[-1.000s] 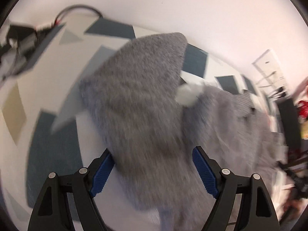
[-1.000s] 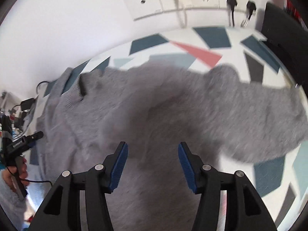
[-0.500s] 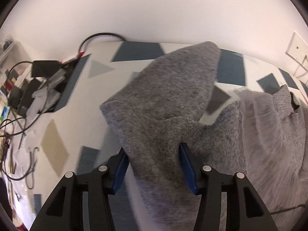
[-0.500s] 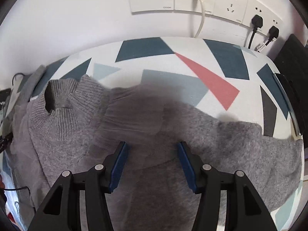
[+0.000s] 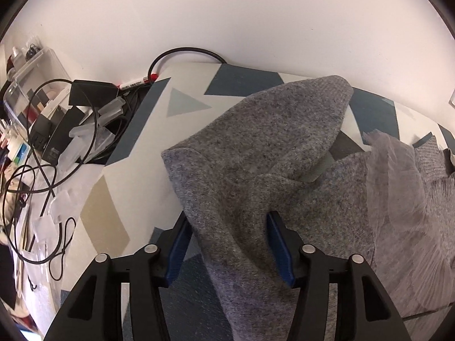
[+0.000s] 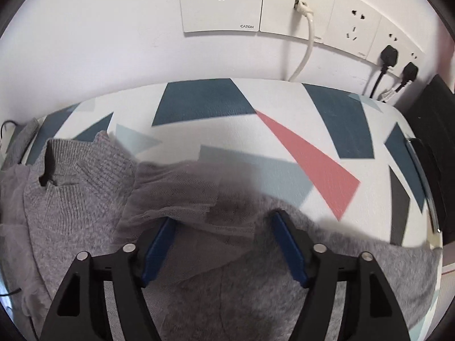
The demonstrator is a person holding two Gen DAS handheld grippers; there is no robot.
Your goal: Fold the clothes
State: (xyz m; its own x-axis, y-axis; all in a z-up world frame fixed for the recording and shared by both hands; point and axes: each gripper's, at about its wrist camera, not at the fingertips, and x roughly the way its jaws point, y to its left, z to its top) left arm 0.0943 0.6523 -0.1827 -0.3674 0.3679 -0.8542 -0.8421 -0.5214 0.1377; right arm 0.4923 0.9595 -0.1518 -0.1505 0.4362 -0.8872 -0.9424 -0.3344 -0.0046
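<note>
A grey knit sweater (image 5: 256, 147) with a sheer tulle layer (image 5: 398, 187) lies on a table (image 5: 136, 159) covered in a geometric-patterned cloth. In the left wrist view my left gripper (image 5: 227, 227) is open, its blue pads either side of the sweater's left sleeve, which rises in a fold between them. In the right wrist view the sweater (image 6: 79, 199) shows its ribbed collar (image 6: 54, 164) at left. My right gripper (image 6: 223, 227) is open, its pads straddling the tulle and knit at the shoulder.
Cables, black adapters and plastic boxes (image 5: 57, 130) clutter the table's left end. A red-capped marker (image 5: 136, 82) lies by the wall. Wall sockets (image 6: 312, 14) with a white cable and black plugs are behind the table. A dark object (image 6: 435, 142) stands at the right edge.
Both grippers have moved toward the wall and lower onto the sweater. The left gripper narrowed from wide open around the sleeve. The right sleeve has slid toward me.
</note>
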